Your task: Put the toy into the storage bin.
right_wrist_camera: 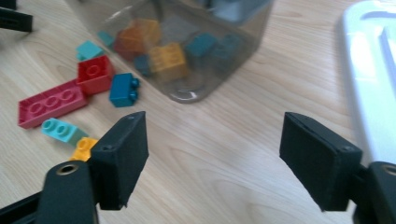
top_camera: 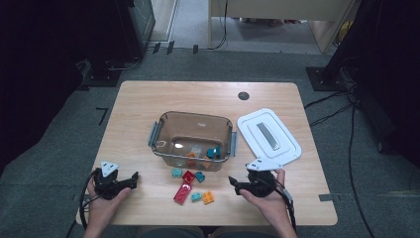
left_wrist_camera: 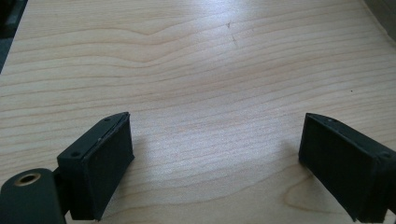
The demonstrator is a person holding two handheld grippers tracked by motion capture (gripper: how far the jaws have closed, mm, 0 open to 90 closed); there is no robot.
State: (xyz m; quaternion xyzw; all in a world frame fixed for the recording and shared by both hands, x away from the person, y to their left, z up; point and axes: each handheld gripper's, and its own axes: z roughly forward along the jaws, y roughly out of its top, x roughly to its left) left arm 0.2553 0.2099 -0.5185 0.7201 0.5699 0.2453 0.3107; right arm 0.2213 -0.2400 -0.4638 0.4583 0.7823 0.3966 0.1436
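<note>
Six loose bricks: they lie in a cluster on the wooden table (top_camera: pixel 138 104) just in front of the clear plastic bin (top_camera: pixel 194 140) — more bricks sit inside it.
High view: left gripper (top_camera: pixel 132 179) rests at the near left, well apart from the bricks; right gripper (top_camera: pixel 234 184) sits near right of them, beside the white lid (top_camera: pixel 268 135).
High view, bricks: long red brick (top_camera: pixel 182 193), square red brick (top_camera: pixel 188 176), orange brick (top_camera: pixel 208 197) and three teal ones, near to or touching each other.
Left gripper view: jaws stand wide with bare table between them, nothing held.
Right gripper view: jaws spread wide and empty, aimed at the bin's near corner (right_wrist_camera: pixel 187 95); the dark teal brick (right_wrist_camera: pixel 123 89) and a light teal brick (right_wrist_camera: pixel 60 130) lie left of its line.
Step in hand: likely fetching a brick for the bin.
Doing it well: swing the right gripper toward the cluster, pick an outer brick — the orange one looks freest — square the pads on its flat sides and close without nudging neighbours.
</note>
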